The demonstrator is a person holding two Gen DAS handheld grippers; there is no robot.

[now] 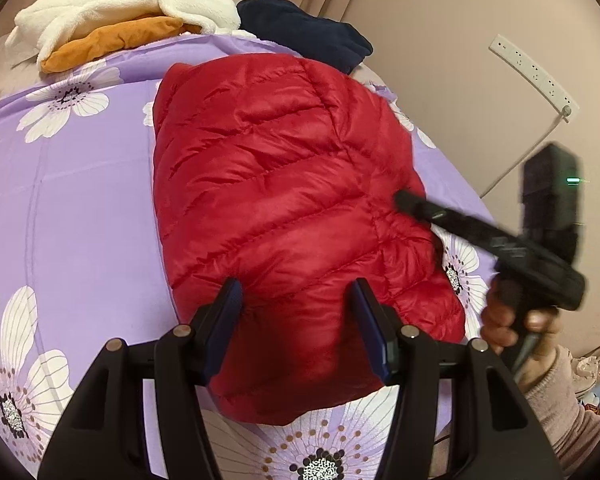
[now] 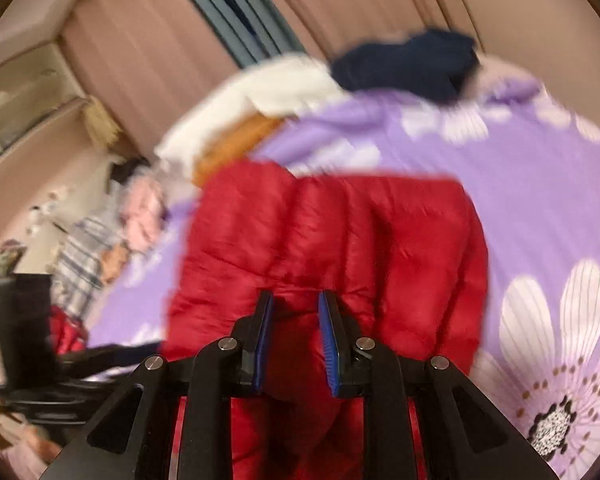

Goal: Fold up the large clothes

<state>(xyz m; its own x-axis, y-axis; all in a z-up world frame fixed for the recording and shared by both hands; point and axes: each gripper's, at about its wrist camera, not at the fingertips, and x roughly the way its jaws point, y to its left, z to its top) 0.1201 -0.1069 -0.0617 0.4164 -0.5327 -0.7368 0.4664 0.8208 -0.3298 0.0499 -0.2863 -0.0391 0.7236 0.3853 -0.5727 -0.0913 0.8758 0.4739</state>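
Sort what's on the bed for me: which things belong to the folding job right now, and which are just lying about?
In the job:
- red quilted puffer jacket
- left gripper
- right gripper

Lying about:
- fluffy white fleece garment
- folded orange garment
- dark navy garment
- white power strip on the wall
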